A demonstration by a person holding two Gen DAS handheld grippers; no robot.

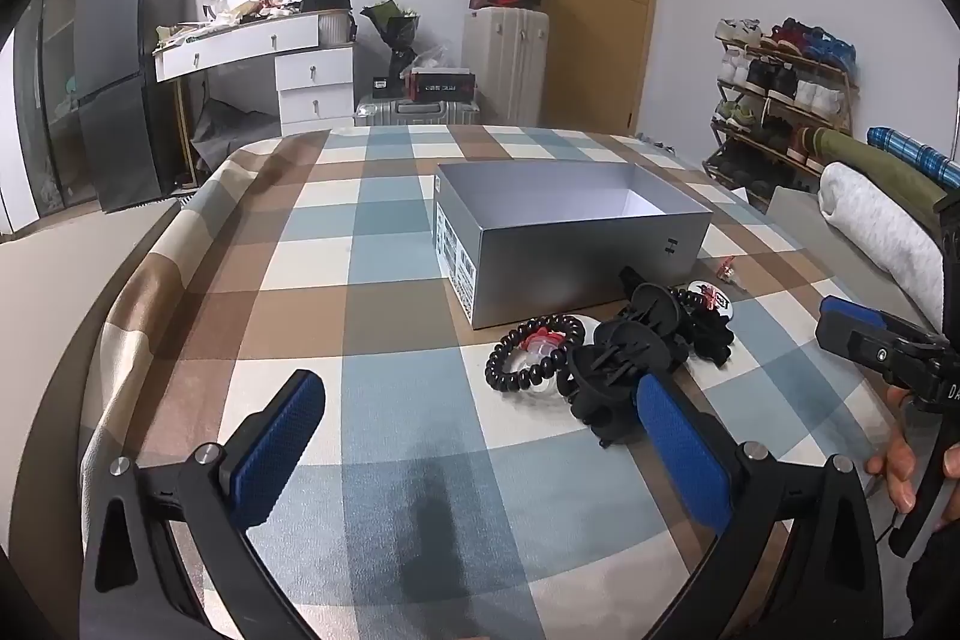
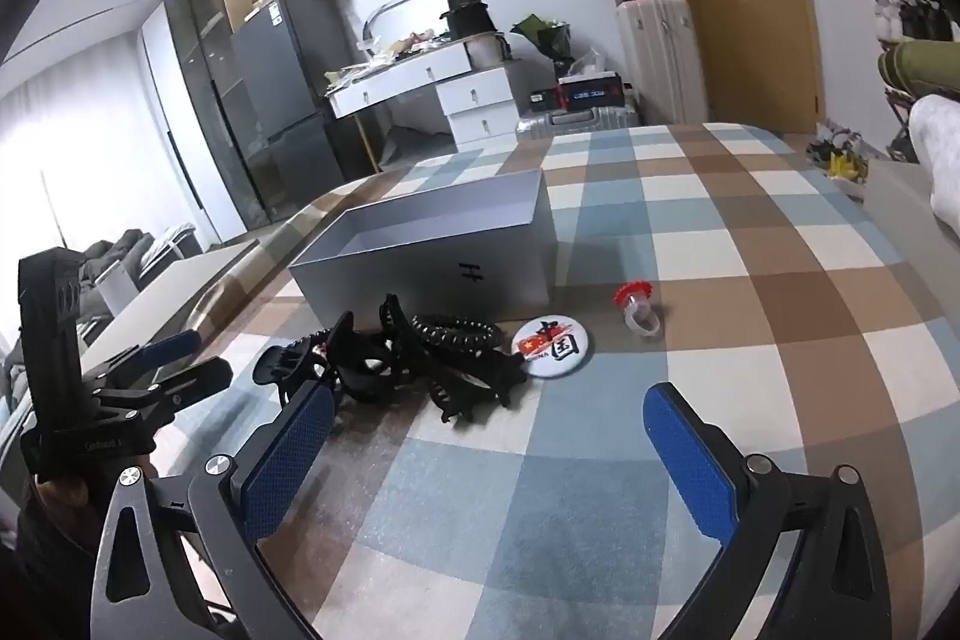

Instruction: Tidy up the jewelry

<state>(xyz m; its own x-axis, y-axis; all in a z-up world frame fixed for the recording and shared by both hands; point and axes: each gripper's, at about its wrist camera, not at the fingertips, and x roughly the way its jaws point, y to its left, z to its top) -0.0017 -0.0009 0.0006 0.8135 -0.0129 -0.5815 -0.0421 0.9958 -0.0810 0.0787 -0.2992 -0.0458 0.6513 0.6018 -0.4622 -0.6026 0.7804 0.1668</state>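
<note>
- grey cardboard box (image 1: 576,244), open-topped, sits on the checked cloth (image 1: 372,232).
- beaded bracelet (image 1: 528,358), black claw clips (image 2: 420,370), round badge (image 2: 551,340) lie beside it.
- left gripper (image 1: 480,436) and right gripper (image 2: 492,442): blue ribbed pads spread wide, empty.

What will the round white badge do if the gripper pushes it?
The round white badge lies flat on the checked cloth, so it would probably slide, not roll. It looks thin and likely light. Its low edge may be hard to pinch.
</note>
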